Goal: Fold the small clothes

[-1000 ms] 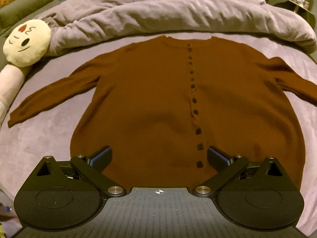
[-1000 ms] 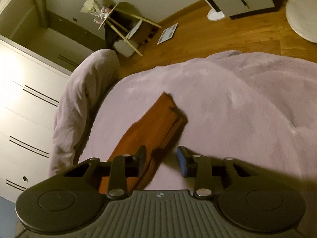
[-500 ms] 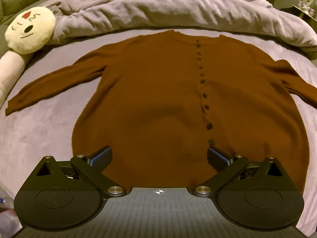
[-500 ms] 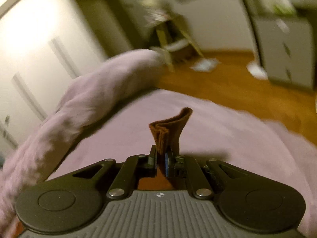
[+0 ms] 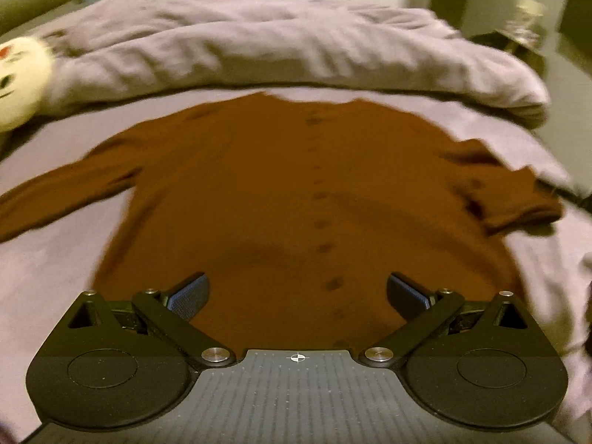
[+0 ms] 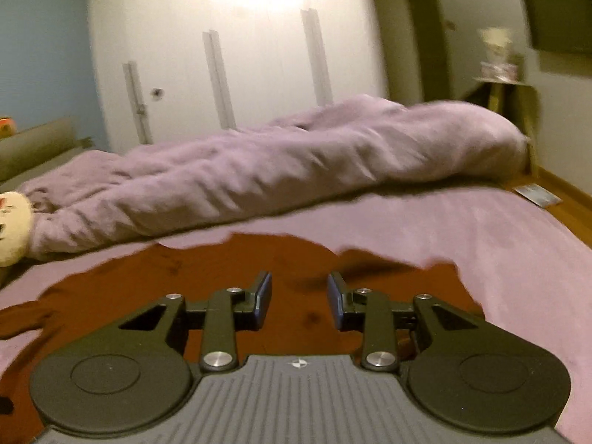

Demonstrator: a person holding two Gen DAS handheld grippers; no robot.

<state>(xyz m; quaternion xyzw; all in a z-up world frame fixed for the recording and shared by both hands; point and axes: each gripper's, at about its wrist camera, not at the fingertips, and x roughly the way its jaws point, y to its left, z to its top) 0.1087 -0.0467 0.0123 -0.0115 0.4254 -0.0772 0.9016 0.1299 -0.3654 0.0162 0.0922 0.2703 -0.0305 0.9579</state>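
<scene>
A brown buttoned cardigan [image 5: 281, 192] lies flat on the purple bed sheet [image 5: 48, 270], neck away from me. Its left sleeve [image 5: 63, 192] stretches out to the side. Its right sleeve [image 5: 514, 203] is folded in, the cuff resting at the body's right edge. My left gripper [image 5: 296, 292] hovers wide open over the hem with nothing between its fingers. In the right wrist view the cardigan [image 6: 155, 288] spreads below my right gripper [image 6: 299, 296], whose jaws are opening with nothing between the pads.
A bunched purple duvet [image 5: 296, 48] runs across the far side of the bed. A cream plush pillow with a face [image 5: 18, 81] sits at the far left. White wardrobe doors [image 6: 222, 55] stand behind; wooden floor [image 6: 566, 199] shows past the bed's right edge.
My right gripper shut on the right sleeve's cuff, lifted it, swung it inward over the cardigan and let go. The left gripper stayed open over the hem and tilted up a little.
</scene>
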